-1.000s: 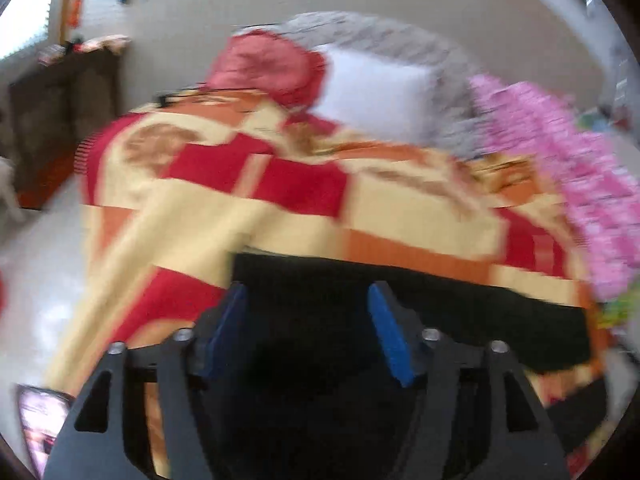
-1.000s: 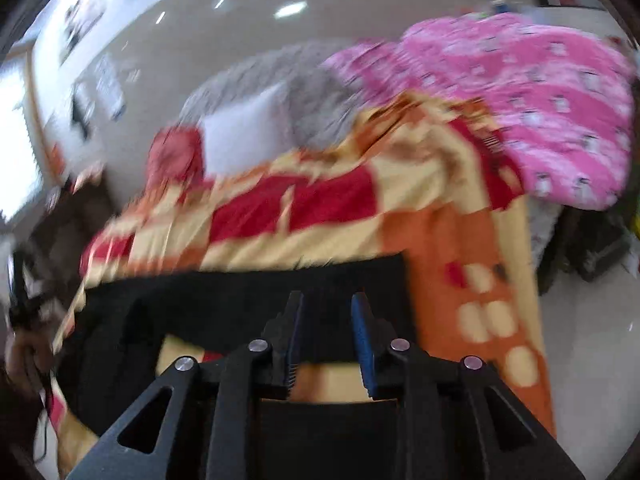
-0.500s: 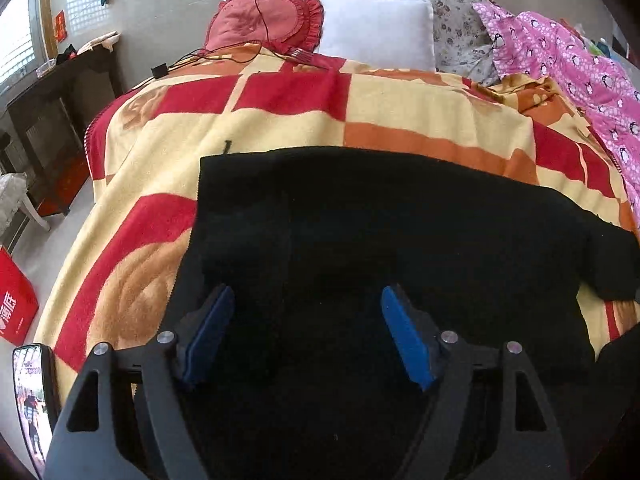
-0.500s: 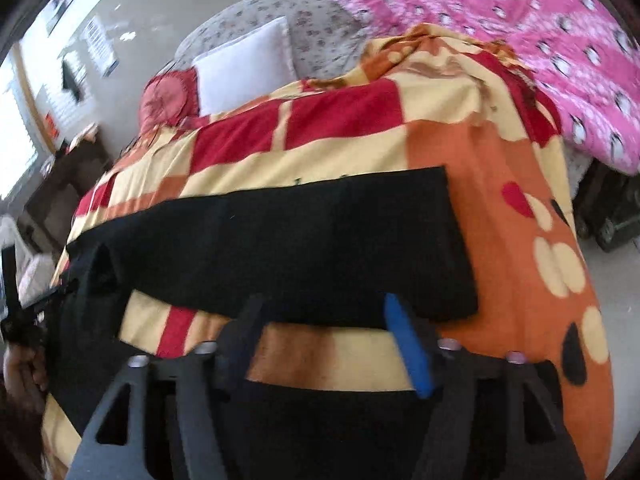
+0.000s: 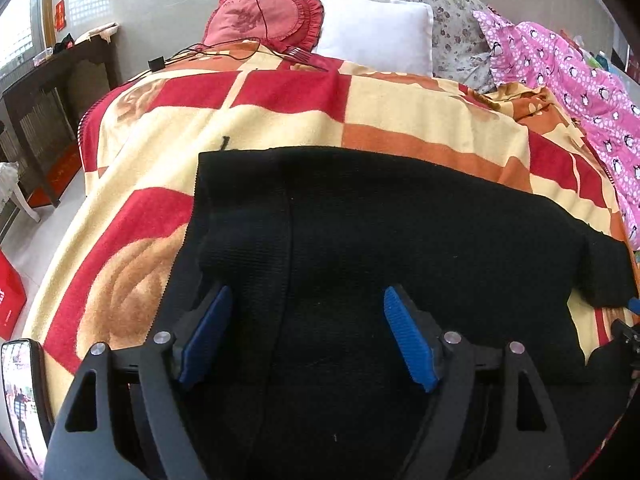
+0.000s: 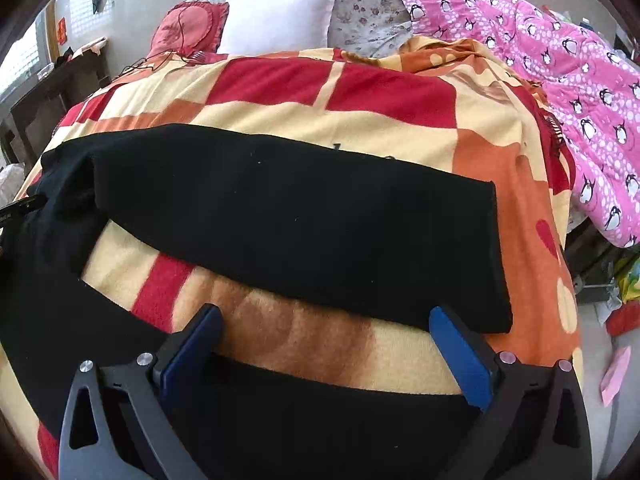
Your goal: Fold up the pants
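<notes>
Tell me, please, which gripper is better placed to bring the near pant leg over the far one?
Probably the right gripper: opening, it hovers over the blanket strip between the pants legs. The left gripper, also opening, sits over the waist end.

left gripper [image 5: 308, 334]: black angular arms, silver screws, ribbed blue pads
right gripper [image 6: 326, 354]: same black arms, blue pads
</notes>
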{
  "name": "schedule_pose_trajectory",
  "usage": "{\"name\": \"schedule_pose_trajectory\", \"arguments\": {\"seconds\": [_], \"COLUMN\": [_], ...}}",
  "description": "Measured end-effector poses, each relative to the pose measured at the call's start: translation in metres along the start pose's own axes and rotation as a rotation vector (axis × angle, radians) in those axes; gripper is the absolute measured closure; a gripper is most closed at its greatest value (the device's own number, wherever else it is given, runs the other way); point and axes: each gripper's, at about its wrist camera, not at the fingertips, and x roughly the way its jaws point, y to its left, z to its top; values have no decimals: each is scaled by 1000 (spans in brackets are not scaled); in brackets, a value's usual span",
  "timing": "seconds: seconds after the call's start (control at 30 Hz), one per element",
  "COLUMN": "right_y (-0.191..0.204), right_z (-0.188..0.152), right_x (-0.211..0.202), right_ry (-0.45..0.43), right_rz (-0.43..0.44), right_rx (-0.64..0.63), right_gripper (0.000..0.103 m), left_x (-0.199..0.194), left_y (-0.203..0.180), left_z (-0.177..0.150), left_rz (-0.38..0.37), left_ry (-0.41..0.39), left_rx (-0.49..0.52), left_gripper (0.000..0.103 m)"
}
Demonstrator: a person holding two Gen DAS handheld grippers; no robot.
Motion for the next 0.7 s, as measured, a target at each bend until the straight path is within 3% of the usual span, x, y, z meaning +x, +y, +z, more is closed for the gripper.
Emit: {"name": "schedule_pose_trajectory", "arguments": {"seconds": [0.2, 0.3, 0.43, 0.53, 0.63, 0.7], "right_y": [-2, -2, -2, -3, -3, -3], "right_z": [1, 1, 1, 1, 1, 1], "right_x": [1, 1, 1, 1, 1, 1], "right_ry": [-2, -2, -4, -4, -4, -4], "right_rz": [-4, -7, -14, -14, -13, -13], "right_rx": [11, 14, 21, 22, 25, 25], "right_gripper": [1, 1, 1, 1, 1, 1], "left_x": [1, -6, -41, -55, -51, -42], "left_y": [-2, 5, 28, 47, 63, 78], "left_z": [1, 6, 22, 49, 83, 106], "left_rz": [-7, -103, -170, -222, -230, -254], "left_ry": [14, 20, -96, -138, -120, -72], "left_rx": [16, 18, 24, 45, 73, 32], "left_gripper": [19, 19, 19, 19, 18, 18]}}
